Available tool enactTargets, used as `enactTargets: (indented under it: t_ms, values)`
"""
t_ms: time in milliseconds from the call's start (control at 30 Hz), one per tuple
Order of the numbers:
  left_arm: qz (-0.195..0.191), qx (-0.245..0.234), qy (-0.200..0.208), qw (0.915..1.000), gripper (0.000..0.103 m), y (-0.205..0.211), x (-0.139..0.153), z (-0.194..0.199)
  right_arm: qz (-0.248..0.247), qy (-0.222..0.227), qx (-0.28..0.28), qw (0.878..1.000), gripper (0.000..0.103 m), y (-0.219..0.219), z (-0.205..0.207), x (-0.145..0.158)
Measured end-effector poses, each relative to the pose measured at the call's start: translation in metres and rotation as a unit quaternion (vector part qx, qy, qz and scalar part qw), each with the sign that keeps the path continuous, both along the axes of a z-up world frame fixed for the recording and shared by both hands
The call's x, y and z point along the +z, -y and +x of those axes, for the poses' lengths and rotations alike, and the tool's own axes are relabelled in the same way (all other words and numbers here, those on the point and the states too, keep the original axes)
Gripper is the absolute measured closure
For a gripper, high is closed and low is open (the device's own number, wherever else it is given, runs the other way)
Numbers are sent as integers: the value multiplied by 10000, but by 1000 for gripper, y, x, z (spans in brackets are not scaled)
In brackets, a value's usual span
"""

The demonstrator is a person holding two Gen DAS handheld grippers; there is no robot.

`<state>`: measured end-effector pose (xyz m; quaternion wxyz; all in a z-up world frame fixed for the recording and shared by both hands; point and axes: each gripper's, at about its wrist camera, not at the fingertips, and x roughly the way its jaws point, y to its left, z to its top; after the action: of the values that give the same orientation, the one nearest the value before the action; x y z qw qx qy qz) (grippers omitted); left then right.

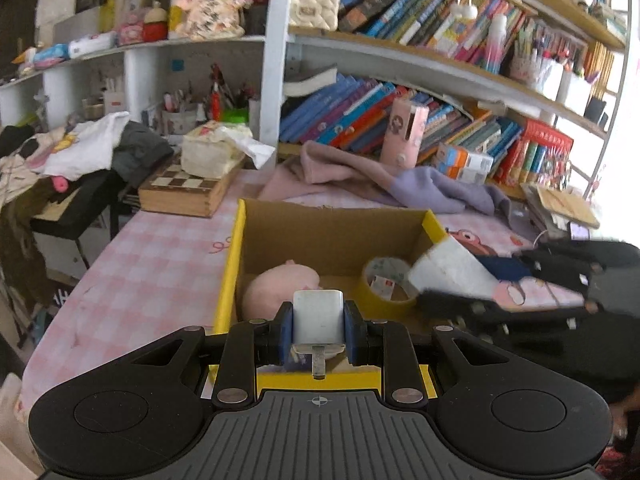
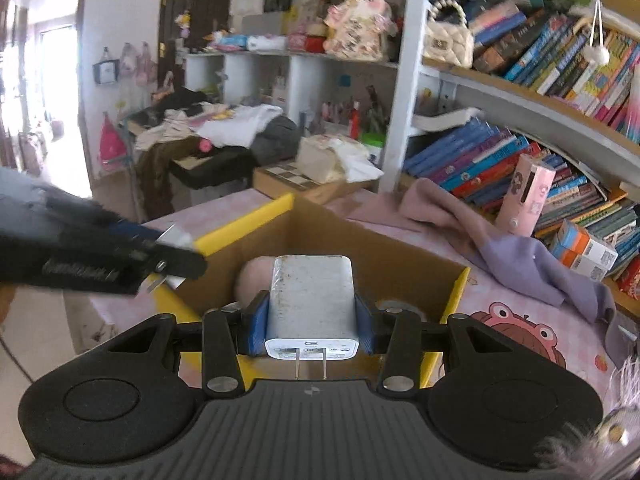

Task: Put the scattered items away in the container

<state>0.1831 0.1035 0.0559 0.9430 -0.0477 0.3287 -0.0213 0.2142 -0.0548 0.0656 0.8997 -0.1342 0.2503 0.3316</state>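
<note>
Cardboard box [image 1: 332,236] with yellow rim sits mid-frame on the pink checked bench [image 1: 152,280]. Inside it you have a pink plush [image 1: 280,288] at lower left and a yellow tape roll [image 1: 386,284] at lower right.

Around it: pink and lilac cloth [image 1: 384,180] bunched just behind the box, a wooden chess box [image 1: 188,192] to the upper left with a tissue pack [image 1: 212,152] on top, and bookshelves [image 1: 400,120] filling the upper right. A clothes pile [image 1: 92,152] sits at far left.

Hard to make out: the box's near wall is hidden behind your tongs in both views, and the tape roll is barely seen in the right wrist view.

Your left tongs [image 1: 318,330] are clamped tight on a small white charger [image 1: 318,316], prong toward the camera, above the box's near edge. Your right tongs [image 2: 310,320] are part-closed, gripping a larger white charger [image 2: 312,300], two prongs toward the camera, also at the near rim. In the left wrist view it comes in from the right, blurred, over the tape roll.
</note>
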Motion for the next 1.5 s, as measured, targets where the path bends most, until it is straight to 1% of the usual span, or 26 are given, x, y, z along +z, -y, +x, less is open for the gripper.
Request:
enactTargets:
  t_ms: [133, 200, 267, 333, 433, 500, 600, 700, 733, 767, 833, 933, 1033, 1133, 1167, 1200, 1233, 1267, 1300, 1367, 1500]
  values:
    - [98, -176, -272, 9994, 79, 5, -14, 30, -120, -279, -100, 9995, 62, -10, 45, -7]
    - [178, -282, -414, 9986, 79, 10, -23, 45, -197, -674, -92, 9975, 62, -18, 74, -13]
    - [263, -391, -563, 9973, 79, 14, -31, 58, -383, -1016, -129, 9940, 62, -29, 98, -21]
    - [339, -518, -715, 9955, 79, 17, -38, 70, -680, -1158, -79, 9909, 62, -44, 121, -31]
    - [506, -664, -860, 9928, 79, 22, -44, 87, -894, -1516, -71, 9844, 62, -60, 149, -44]
    - [553, -716, -947, 9914, 79, 24, -47, 93, -1024, -1651, -36, 9809, 62, -69, 160, -52]
    - [577, -781, -1093, 9893, 79, 27, -51, 98, -1283, -1734, 190, 9763, 62, -82, 171, -63]
    - [609, -854, -1130, 9880, 79, 31, -51, 100, -1325, -1733, 225, 9756, 62, -86, 175, -66]
    - [637, -865, -1131, 9878, 79, 32, -50, 100, -1289, -1656, 203, 9775, 60, -84, 174, -64]
    - [662, -864, -1132, 9876, 79, 33, -50, 101, -1209, -1588, 199, 9797, 54, -82, 173, -61]
    - [703, -856, -1135, 9873, 79, 34, -49, 104, -959, -1518, 238, 9835, 47, -75, 169, -50]
    - [752, -861, -1129, 9870, 79, 36, -48, 106, -521, -1313, 179, 9898, 46, -55, 158, -28]
    - [743, -868, -1158, 9867, 79, 37, -50, 111, -16, -1086, 30, 9941, 43, -27, 142, -4]
    - [818, -854, -1182, 9859, 78, 41, -53, 114, 198, -842, -154, 9961, 43, 0, 126, 12]
    - [843, -821, -1169, 9861, 72, 42, -52, 114, 240, -786, -239, 9963, 43, 9, 121, 15]
    - [865, -787, -1164, 9863, 61, 43, -51, 115, 279, -750, -318, 9963, 43, 16, 116, 18]
    - [880, -759, -1154, 9865, 52, 44, -49, 115, 321, -722, -398, 9961, 43, 25, 111, 20]
    - [899, -728, -1109, 9871, 34, 45, -46, 114, 347, -696, -472, 9959, 43, 31, 106, 20]
    - [924, -679, -988, 9885, 26, 46, -41, 110, 355, -659, -545, 9957, 43, 36, 102, 20]
    - [916, -654, -756, 9908, 24, 48, -31, 102, 347, -569, -651, 9956, 43, 44, 92, 20]
    - [965, -477, -298, 9937, 16, 52, -9, 78, 461, -428, -815, 9947, 43, 55, 73, 21]
